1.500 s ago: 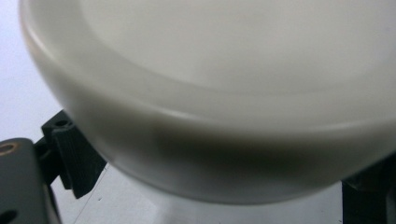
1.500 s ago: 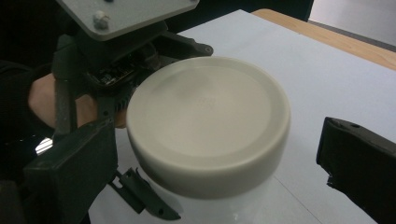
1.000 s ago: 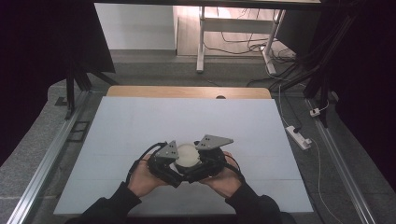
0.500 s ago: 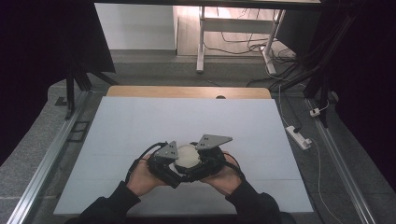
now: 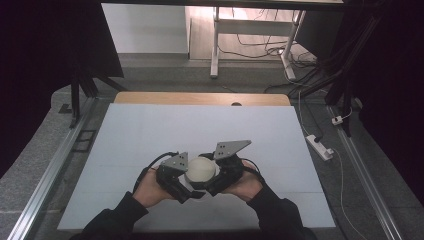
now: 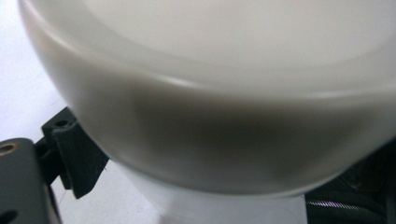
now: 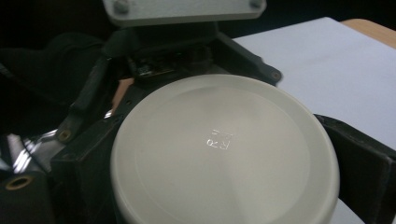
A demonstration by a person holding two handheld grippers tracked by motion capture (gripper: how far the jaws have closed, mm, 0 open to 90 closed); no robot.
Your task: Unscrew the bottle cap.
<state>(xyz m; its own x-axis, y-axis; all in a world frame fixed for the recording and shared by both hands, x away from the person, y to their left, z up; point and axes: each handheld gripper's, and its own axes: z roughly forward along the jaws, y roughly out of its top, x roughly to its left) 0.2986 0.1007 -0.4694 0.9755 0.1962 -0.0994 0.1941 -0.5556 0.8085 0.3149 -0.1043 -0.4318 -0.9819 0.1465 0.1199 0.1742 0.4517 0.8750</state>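
**Both grippers hold at a cream round lid near the table's front edge**

Nothing much has shifted since a second ago: hands, grippers and lid sit in the same spot at about 6 o'clock on the white table.

From the high view, the left gripper and right gripper meet around a cream, dome-topped round lid, the left at its 9 o'clock side, the right at its 3 o'clock. In the right gripper view the lid fills the gap between the two black jaws, which press its rim at 9 and 3 o'clock, so this gripper is clamped on it. In the left gripper view the lid's curved wall looms very close; one jaw shows at 8 o'clock beside it, but whether that gripper is clamped or merely alongside cannot be told.

The lid looks like smooth, rigid plastic or glazed ware: probably light, stiff and slippery on its rounded edge. The surest hold is likely across the rim's widest span, jaws opposite each other and level, since a tilted pinch could let it squirt out.
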